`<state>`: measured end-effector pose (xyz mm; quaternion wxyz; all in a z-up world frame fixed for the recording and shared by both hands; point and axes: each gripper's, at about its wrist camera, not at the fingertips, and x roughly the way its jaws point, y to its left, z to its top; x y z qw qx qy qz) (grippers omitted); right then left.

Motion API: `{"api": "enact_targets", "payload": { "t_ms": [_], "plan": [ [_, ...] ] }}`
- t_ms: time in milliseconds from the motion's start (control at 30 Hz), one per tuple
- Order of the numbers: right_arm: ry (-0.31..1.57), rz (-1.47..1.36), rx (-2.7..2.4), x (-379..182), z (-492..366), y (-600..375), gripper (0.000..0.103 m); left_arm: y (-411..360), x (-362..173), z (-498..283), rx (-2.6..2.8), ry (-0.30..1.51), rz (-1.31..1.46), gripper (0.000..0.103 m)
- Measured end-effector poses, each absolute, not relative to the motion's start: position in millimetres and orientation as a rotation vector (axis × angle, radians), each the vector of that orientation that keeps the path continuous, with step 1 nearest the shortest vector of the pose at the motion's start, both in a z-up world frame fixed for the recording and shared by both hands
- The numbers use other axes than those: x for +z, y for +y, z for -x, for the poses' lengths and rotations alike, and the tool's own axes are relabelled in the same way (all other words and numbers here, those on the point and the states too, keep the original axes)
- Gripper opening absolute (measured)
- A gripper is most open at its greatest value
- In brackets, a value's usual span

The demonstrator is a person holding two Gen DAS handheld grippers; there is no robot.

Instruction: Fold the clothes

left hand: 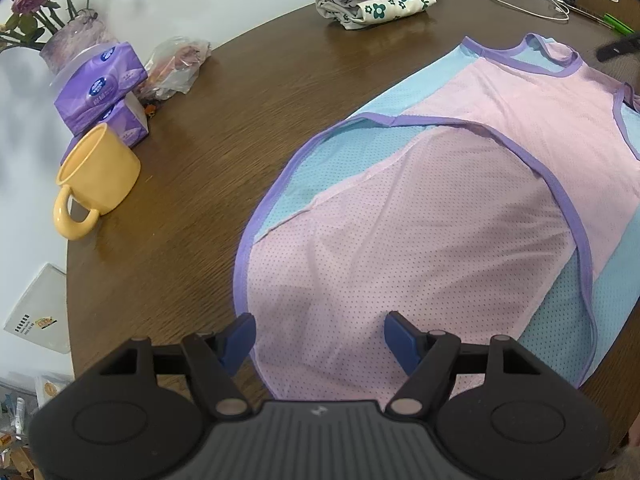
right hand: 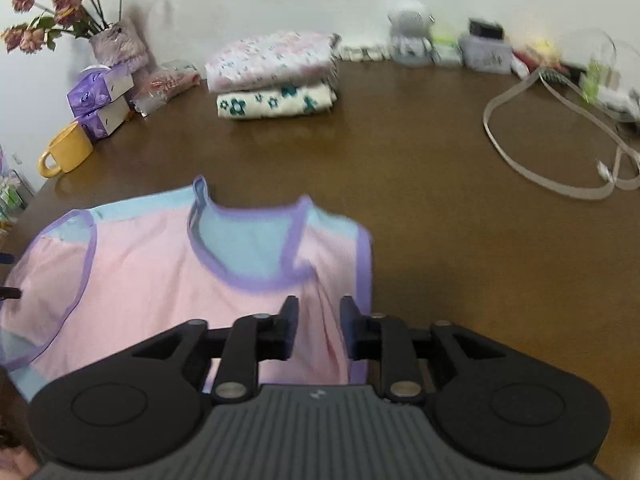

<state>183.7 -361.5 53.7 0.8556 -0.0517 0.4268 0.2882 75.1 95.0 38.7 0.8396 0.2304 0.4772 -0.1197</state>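
A pink and light-blue sleeveless mesh garment [left hand: 460, 208] with purple trim lies on the brown table, its lower part folded up over its upper part. My left gripper [left hand: 320, 340] is open, its blue fingertips [left hand: 240, 340] just above the folded edge, holding nothing. In the right wrist view the same garment [right hand: 160, 280] lies neckline away from me. My right gripper [right hand: 319, 320] hovers over its right shoulder area, jaws a small gap apart with nothing between them.
A yellow mug [left hand: 96, 184], purple tissue packs [left hand: 100, 88], a plastic bag [left hand: 176, 68] and a flower vase [left hand: 76, 36] stand at the left. Two folded garments [right hand: 276, 76] are stacked at the back. A white cable [right hand: 560, 148] loops at the right.
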Motion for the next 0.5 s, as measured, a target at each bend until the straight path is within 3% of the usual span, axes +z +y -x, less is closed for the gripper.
{"api": "enact_targets", "payload": {
  "t_ms": [233, 300, 333, 500],
  "plan": [
    [0.938, 0.158, 0.574, 32.0, -226.6, -310.9, 0.030, 99.0, 38.5, -74.6, -0.258, 1.003, -0.466, 0.071],
    [0.931, 0.202, 0.545, 30.3, -230.0, -304.1, 0.019, 100.1, 38.4, -74.4, -0.260, 1.001, -0.459, 0.071],
    [0.927, 0.224, 0.530, 29.4, -231.7, -300.7, 0.003, 100.6, 38.4, -74.3, -0.261, 1.000, -0.456, 0.071],
    [0.927, 0.195, 0.479, 26.3, -240.5, -310.5, 0.002, 103.3, 37.5, -73.8, -0.260, 0.993, -0.439, 0.073]
  ]
}}
